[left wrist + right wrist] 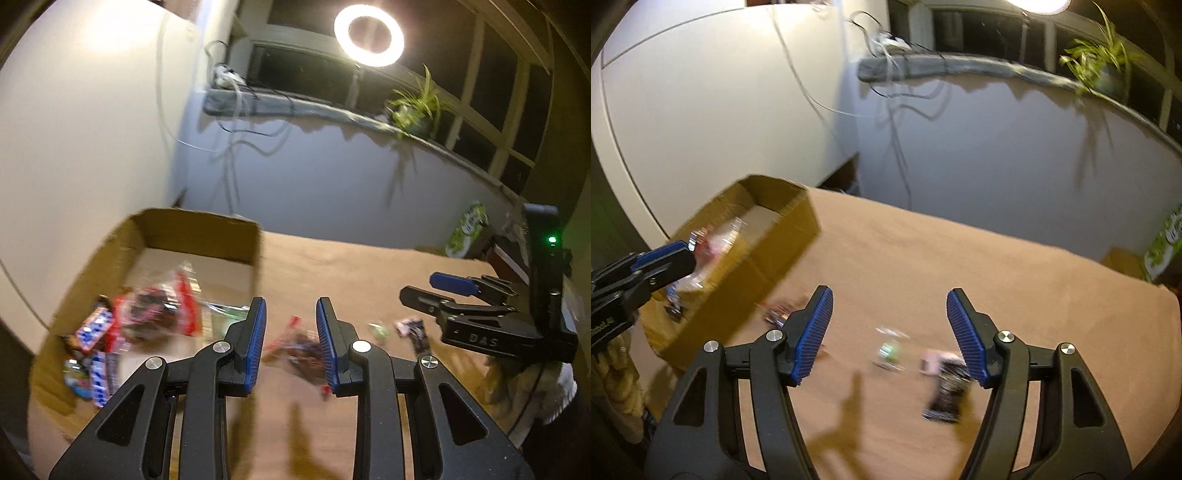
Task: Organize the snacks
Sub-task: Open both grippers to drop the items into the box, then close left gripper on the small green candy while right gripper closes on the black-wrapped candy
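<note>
Inside the cardboard box (199,236) at the left of the surface (332,266) lies a blurred heap of snacks — a red-and-clear packet (162,310), a blue-and-white bar (92,328) and another blue-and-white wrapper (99,380) below it. On the surface just right of the box, seen between the left gripper's fingers, sits a red-and-dark wrapped snack (299,347). Farther right lie 2 more: a small green candy (888,352) and a pink-and-black packet (947,384), near each other but apart.

The left gripper (290,314) is spread, its blue pads apart with nothing between them. From the right wrist view it appears at the box's near edge, though motion blur makes it unclear whether it touches the clear wrapper there. The right gripper (888,308) is also spread wide and holds nothing; it hangs over the green candy and the pink-and-black packet (the packet lies close to its right finger).

Beyond the surface stand a pale wall, a window ledge (295,103) with trailing cables (236,122), a potted plant (417,107) and a lit ring light (368,35) — and a green carton (467,229) at the far right.
</note>
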